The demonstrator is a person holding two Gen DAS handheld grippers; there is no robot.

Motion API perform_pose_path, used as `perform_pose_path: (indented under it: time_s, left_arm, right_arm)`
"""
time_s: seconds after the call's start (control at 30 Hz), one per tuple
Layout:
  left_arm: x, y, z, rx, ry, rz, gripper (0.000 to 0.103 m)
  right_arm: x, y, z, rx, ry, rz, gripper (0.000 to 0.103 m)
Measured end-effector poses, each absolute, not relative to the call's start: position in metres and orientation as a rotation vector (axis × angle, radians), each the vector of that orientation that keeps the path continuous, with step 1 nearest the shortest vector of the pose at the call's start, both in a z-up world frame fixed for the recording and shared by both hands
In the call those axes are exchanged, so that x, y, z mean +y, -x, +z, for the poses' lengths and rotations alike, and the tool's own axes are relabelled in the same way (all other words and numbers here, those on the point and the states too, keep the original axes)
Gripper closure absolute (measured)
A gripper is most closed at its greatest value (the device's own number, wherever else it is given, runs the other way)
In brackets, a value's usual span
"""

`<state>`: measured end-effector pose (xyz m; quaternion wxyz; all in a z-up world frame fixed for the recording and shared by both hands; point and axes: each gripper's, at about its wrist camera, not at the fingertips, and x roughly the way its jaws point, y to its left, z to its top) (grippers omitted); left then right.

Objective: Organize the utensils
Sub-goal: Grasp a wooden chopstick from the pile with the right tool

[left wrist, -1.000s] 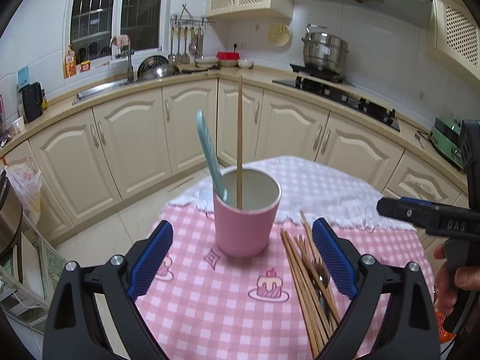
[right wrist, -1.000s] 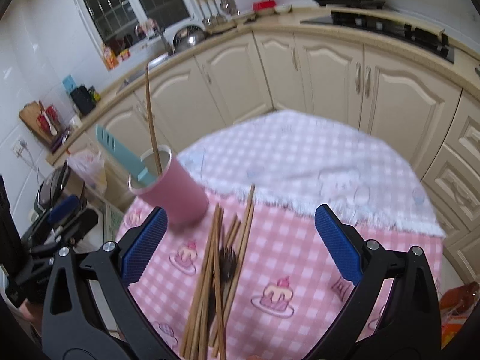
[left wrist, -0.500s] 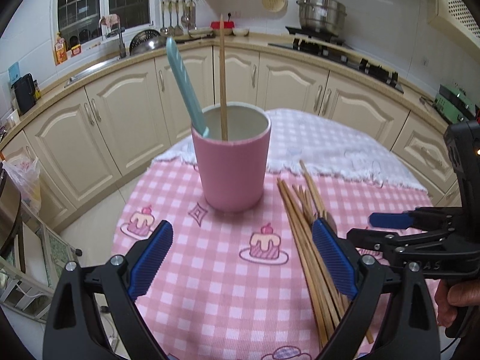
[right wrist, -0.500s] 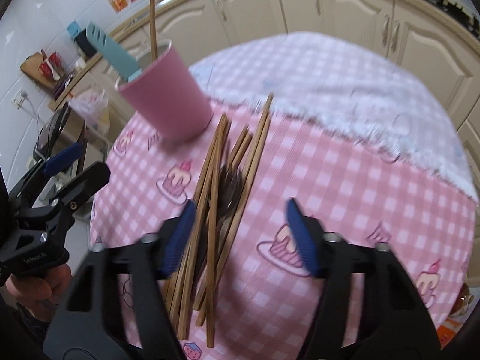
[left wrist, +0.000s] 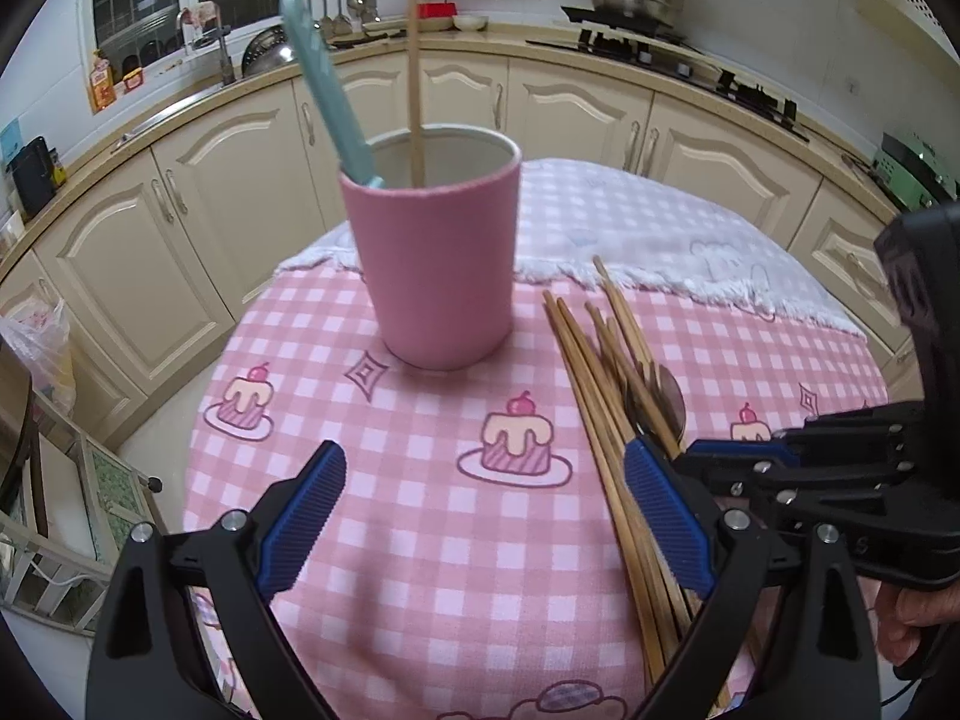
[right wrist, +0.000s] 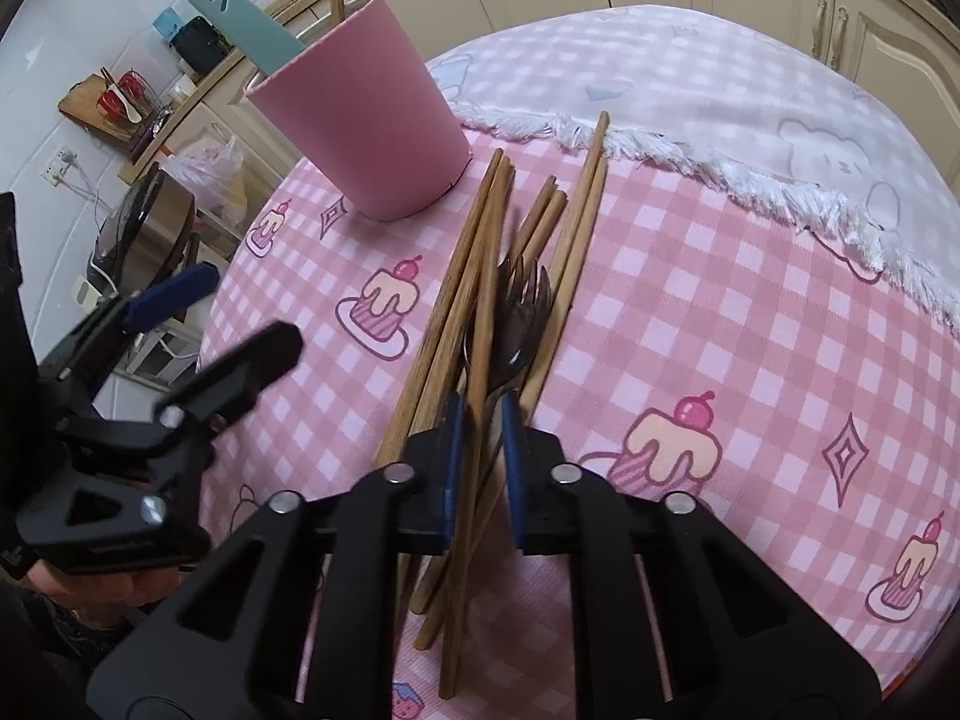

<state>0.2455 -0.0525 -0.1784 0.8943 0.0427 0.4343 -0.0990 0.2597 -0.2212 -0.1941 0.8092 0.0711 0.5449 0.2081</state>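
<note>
My right gripper [right wrist: 480, 420] is closing on wooden chopsticks [right wrist: 474, 324] piled beside the pink plastic cup [right wrist: 366, 114] on the pink checked tablecloth [right wrist: 720, 330]; my left gripper [left wrist: 480, 516] hangs open.

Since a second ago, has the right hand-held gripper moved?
Yes. The right hand-held gripper has dropped toward the wooden chopsticks beside the pink cup, its jaws closing around one chopstick.

Right tool [right wrist: 480, 420] low over chopstick pile [right wrist: 480, 276], jaws closing on one or two sticks. Dark fork [right wrist: 525, 300] lies within pile. Pink cup [right wrist: 366, 126] stands just beyond pile's far-left ends, teal utensil [right wrist: 240, 18] inside. Left tool [right wrist: 198, 330] open, left of pile. Checked surface [right wrist: 720, 300] underneath.
</note>
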Motion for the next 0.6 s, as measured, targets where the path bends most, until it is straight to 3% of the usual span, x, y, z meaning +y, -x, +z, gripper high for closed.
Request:
perform_pose_path:
  time_s: [0.53,0.6]
  left_arm:
    - [-0.08,-0.269,-0.218,1.017,-0.13,-0.225,0.011]
    - [-0.076,-0.272,-0.218,1.028,-0.1,-0.24,0.02]
  right_arm:
    - [-0.238,-0.264,-0.199,1.174,-0.137,0.383,0.094]
    - [-0.24,-0.265,-0.199,1.175,-0.139,0.376,0.094]
